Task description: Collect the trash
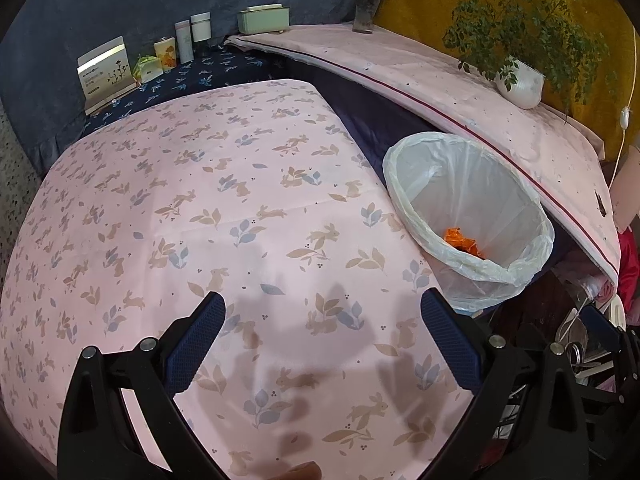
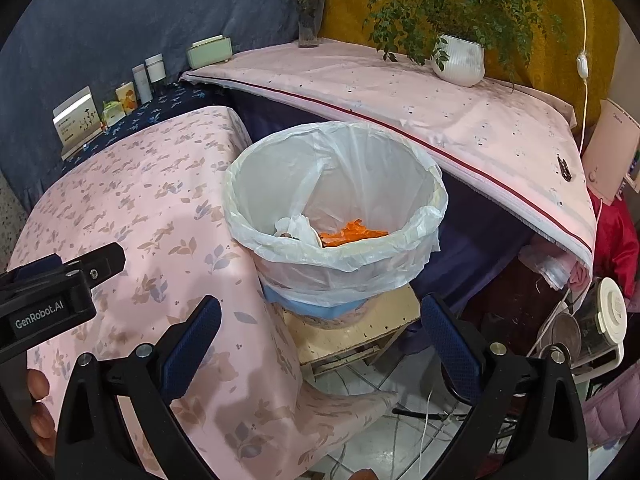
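Observation:
A trash bin lined with a white plastic bag [image 2: 336,200] stands on a small wooden stool [image 2: 360,332] beside the pink table. Inside lie orange scraps [image 2: 352,232] and a crumpled white piece [image 2: 298,226]. My right gripper [image 2: 320,344] is open and empty, in front of and below the bin. The bin [image 1: 472,216] sits to the right in the left wrist view, with orange scraps [image 1: 464,242] showing in it. My left gripper [image 1: 322,340] is open over the pink rabbit-print tablecloth [image 1: 200,220], nothing between its fingers. The left gripper's body [image 2: 52,300] shows at the left of the right wrist view.
A raised pink shelf [image 2: 400,96] holds a white potted plant [image 2: 458,60], a glass vase of flowers [image 2: 310,20] and a green box [image 2: 210,52]. Small boxes and bottles [image 2: 136,84] line the back on blue cloth. Cables, jars and a kettle [image 2: 592,320] clutter the floor at right.

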